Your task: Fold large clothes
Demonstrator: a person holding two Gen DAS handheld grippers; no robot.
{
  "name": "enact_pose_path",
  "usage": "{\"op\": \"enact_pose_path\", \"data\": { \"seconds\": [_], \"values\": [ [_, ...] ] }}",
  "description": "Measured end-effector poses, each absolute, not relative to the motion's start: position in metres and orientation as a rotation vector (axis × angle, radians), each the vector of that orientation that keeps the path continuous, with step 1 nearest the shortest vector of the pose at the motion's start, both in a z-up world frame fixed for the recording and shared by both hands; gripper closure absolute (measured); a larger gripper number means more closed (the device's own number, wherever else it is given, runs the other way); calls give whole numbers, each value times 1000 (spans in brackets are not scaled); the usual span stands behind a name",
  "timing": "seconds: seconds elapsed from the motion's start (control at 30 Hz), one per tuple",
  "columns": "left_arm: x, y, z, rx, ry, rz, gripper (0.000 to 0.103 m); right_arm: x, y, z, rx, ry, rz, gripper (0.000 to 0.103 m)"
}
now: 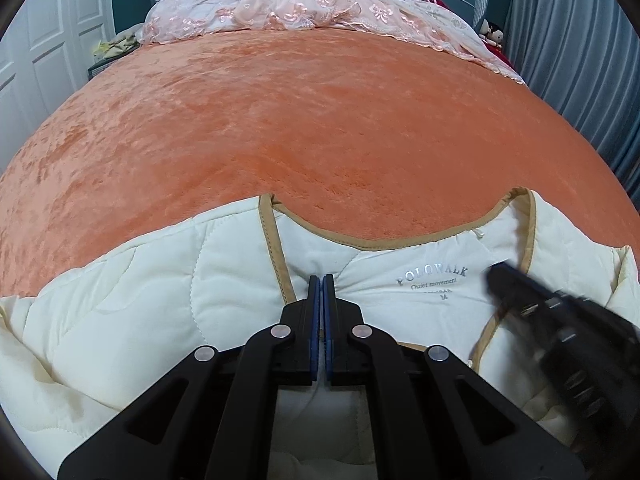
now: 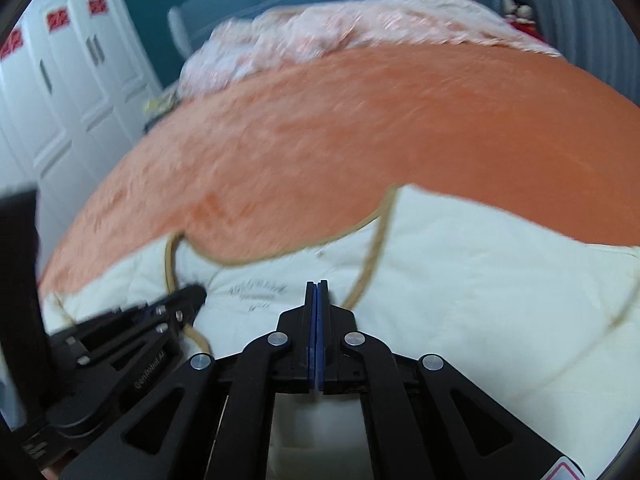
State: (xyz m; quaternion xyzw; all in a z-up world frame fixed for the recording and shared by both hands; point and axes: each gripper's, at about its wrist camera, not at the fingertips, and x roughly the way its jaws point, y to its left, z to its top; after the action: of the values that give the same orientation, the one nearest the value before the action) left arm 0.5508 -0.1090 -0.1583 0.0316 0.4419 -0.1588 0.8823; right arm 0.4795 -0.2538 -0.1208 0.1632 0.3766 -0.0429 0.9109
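A cream quilted jacket (image 1: 140, 300) with tan trim lies open, lining up, at the near edge of the bed; it is blurred in the right wrist view (image 2: 480, 280). My left gripper (image 1: 320, 278) is shut, its tips pinching the puckered lining just inside the left front trim, below the neckline. It also shows at the left of the right wrist view (image 2: 200, 294). My right gripper (image 2: 317, 283) is shut, pads together, over the lining to the right of the printed label (image 1: 434, 276). No cloth shows between its pads. Blurred, it reaches in from the right (image 1: 494, 270).
An orange plush blanket (image 1: 320, 120) covers the bed beyond the jacket. A pink lace cover (image 1: 300, 8) lies bunched at the teal headboard. White wardrobe doors (image 1: 40, 52) stand to the left and a grey-blue curtain (image 1: 580, 60) hangs on the right.
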Motion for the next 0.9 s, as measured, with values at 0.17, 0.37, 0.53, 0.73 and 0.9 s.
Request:
{"op": "enact_pose_path", "data": {
  "seconds": [0.17,0.37,0.53,0.73,0.9],
  "values": [
    [550,-109,-159,69,912,-329,102,470,-265,-126,414,835,-44,103],
    [550,-110,-160,72,909,-328,102,481,-256,-131,357,882,-79,103],
    [548,-111,-160,86,904,-321,102,485,-253,-136,333,879,-105,103],
    [544,-116,-156,136,893,-282,101,479,-260,-132,380,816,-101,103],
    [499,-93,-107,138,862,-166,79,378,-283,-57,417,520,-303,82]
  ]
}}
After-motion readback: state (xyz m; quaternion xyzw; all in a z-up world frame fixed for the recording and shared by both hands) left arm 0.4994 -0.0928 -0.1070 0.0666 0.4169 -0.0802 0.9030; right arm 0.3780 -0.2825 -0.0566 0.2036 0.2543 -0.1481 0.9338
